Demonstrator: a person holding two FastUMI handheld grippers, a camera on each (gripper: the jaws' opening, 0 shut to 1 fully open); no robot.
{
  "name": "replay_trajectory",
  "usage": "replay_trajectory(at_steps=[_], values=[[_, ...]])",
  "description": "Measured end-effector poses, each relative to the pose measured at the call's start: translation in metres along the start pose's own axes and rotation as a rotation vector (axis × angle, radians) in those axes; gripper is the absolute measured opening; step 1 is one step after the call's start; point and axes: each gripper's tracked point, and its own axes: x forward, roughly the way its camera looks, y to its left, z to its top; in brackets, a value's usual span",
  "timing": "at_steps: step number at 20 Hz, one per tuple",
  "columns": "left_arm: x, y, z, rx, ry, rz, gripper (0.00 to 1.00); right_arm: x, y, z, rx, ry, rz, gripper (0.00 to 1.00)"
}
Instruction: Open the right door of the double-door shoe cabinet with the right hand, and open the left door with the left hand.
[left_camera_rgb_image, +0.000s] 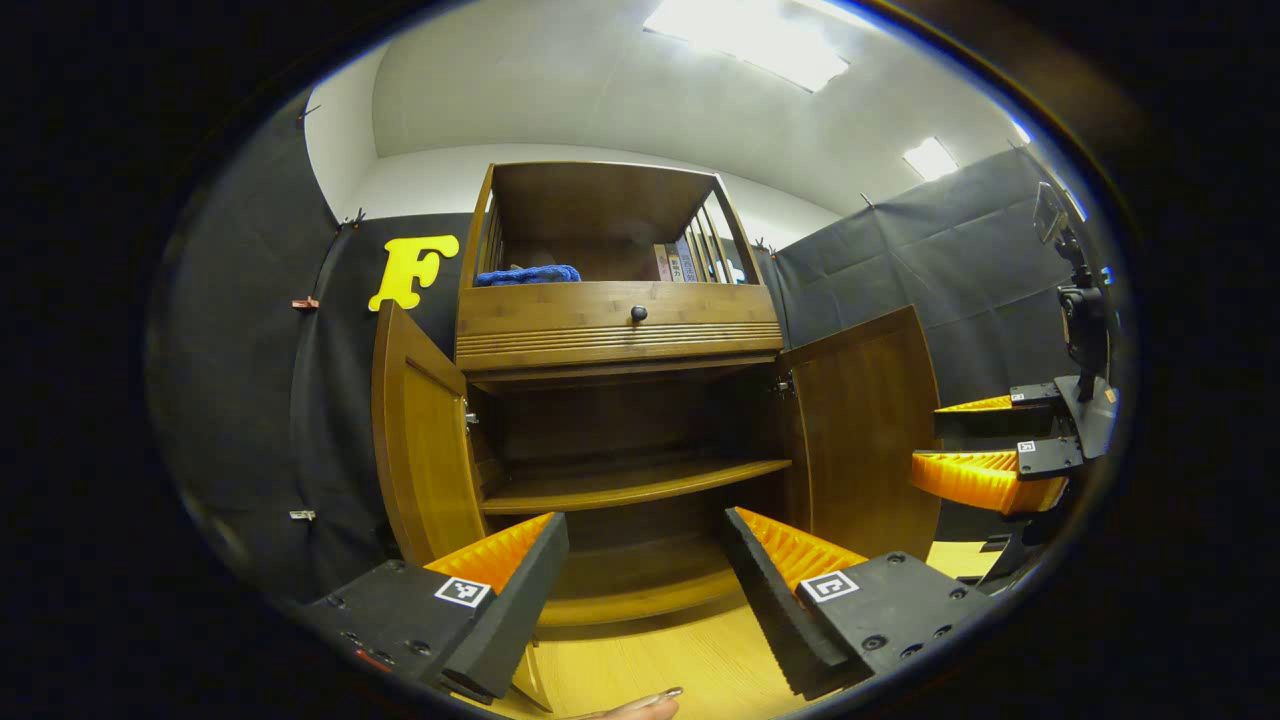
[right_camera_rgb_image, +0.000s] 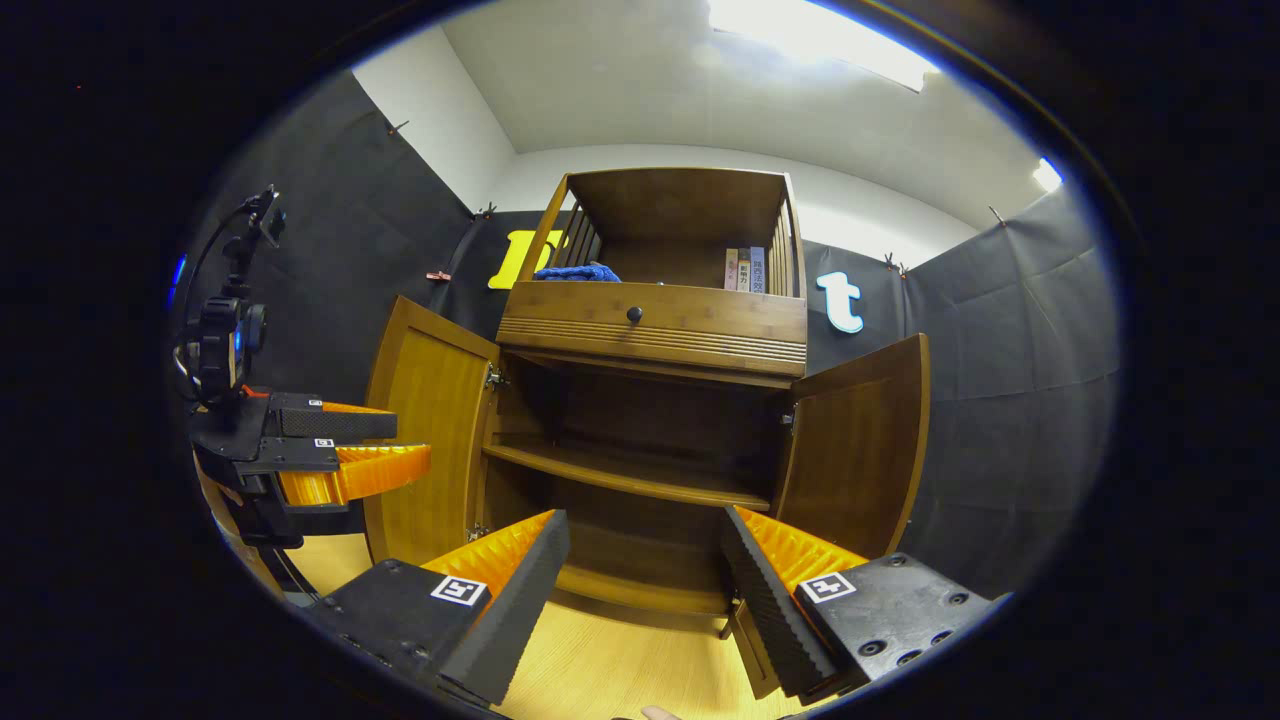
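Note:
The wooden shoe cabinet (left_camera_rgb_image: 620, 330) (right_camera_rgb_image: 650, 320) stands ahead with both lower doors swung wide. Its left door (left_camera_rgb_image: 415, 440) (right_camera_rgb_image: 430, 440) and right door (left_camera_rgb_image: 865, 430) (right_camera_rgb_image: 860, 450) hang outward, baring a dark inside with one shelf (left_camera_rgb_image: 630, 485) (right_camera_rgb_image: 630, 475). My left gripper (left_camera_rgb_image: 645, 590) is open and holds nothing, a little back from the cabinet's base; it also appears at the left edge of the right gripper view (right_camera_rgb_image: 350, 445). My right gripper (right_camera_rgb_image: 645, 590) is open too, apart from both doors, and appears at the right of the left gripper view (left_camera_rgb_image: 975, 445).
Above the doors is a drawer with a dark knob (left_camera_rgb_image: 638, 314) (right_camera_rgb_image: 633, 314). The top bay holds a blue cloth (left_camera_rgb_image: 528, 274) (right_camera_rgb_image: 577, 272) and a few books (right_camera_rgb_image: 745, 269). Black cloth walls close in on both sides. Light wooden floor (left_camera_rgb_image: 680, 660) lies below the grippers.

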Motion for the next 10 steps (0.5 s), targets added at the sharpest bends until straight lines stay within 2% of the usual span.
replay_trajectory(at_steps=[4,8,10], values=[[-0.0025,0.0012,0.0008,0.000,-0.006,-0.001,0.93,0.0006,0.0000,-0.0002,-0.008,0.001,-0.002,0.97],[-0.0027,0.0005,0.0010,-0.006,-0.010,-0.003,1.00,-0.0014,0.0006,-0.0010,-0.013,0.001,0.001,0.98],[-0.0012,0.0017,0.0008,-0.002,-0.008,0.000,0.96,-0.0005,0.0000,-0.0023,-0.013,0.003,0.003,0.97]])
